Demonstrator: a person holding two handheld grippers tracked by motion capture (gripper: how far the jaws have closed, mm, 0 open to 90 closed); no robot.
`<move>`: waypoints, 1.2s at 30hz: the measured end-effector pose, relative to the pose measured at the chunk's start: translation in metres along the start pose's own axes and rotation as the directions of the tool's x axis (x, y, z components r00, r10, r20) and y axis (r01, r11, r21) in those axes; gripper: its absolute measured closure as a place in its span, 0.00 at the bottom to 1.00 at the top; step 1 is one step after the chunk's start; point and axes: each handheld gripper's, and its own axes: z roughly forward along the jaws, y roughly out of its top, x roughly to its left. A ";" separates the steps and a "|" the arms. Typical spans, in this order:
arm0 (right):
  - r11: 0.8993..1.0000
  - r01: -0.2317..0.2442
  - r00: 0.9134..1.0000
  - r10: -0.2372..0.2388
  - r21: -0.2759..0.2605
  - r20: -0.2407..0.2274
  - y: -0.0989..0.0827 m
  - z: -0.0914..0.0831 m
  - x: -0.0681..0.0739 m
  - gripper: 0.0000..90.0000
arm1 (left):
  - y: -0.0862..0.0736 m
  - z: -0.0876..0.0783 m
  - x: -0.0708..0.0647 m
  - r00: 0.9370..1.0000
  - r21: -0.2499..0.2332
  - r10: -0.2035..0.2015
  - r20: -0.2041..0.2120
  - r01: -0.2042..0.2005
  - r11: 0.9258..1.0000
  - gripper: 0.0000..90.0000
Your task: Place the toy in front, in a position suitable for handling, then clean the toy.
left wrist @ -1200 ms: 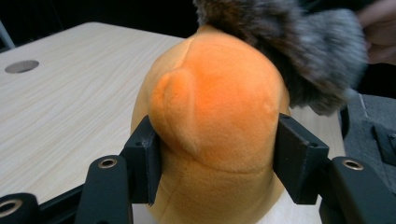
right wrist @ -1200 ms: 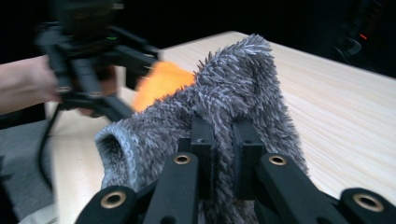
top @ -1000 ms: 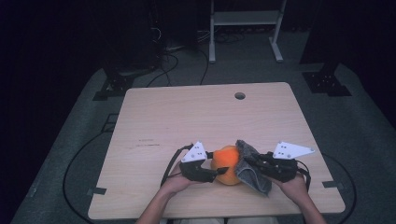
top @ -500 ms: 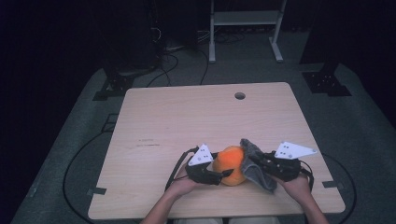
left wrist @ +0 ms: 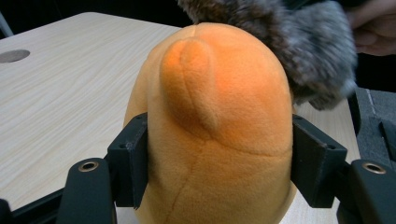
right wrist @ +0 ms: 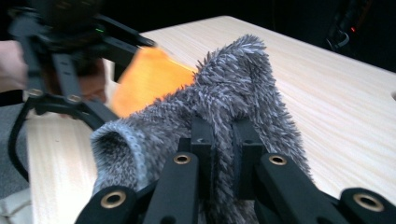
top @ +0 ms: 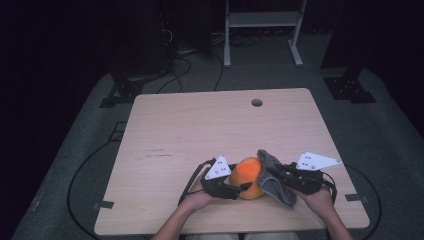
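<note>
- A person seated at a pale wooden table (top: 190,130) steadies an orange plush toy (top: 248,178) near the table's front edge, the left gripper (top: 239,188) clamped across the toy's body with both black jaws pressing into its soft sides.
- The left gripper's jaws have just been opening a little, the toy between them; against the earlier frames the toy and both hands sit slightly nearer the person, otherwise much as they were.
- The right gripper (top: 278,176) is pinched shut on a fold of a grey fluffy cloth (top: 274,176), which lies against the toy's right side and upper edge.
- The wiping appears to be under way, with the loosened left grip likely a small readjustment rather than a release.
- The table is bare apart from a round cable hole (top: 256,102) near its far edge; it stands on grey floor matting (top: 380,150) in a dark room, with black cables (top: 177,70) and a white metal frame (top: 260,25) behind.
</note>
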 end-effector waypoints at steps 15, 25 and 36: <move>1.000 0.021 1.000 -0.021 0.007 -0.004 0.006 -0.001 0.007 0.90 | 0.000 0.000 0.001 1.000 0.005 0.001 0.009 -0.001 1.000 0.33; 0.999 0.032 0.999 -0.032 0.007 0.008 0.005 0.000 0.007 0.90 | 0.001 0.002 -0.003 1.000 0.010 0.014 -0.002 -0.014 1.000 0.34; 0.996 0.052 0.999 -0.053 -0.073 -0.010 0.019 -0.008 0.018 0.90 | 0.019 -0.010 -0.006 0.997 -0.026 0.046 -0.060 -0.047 0.999 0.40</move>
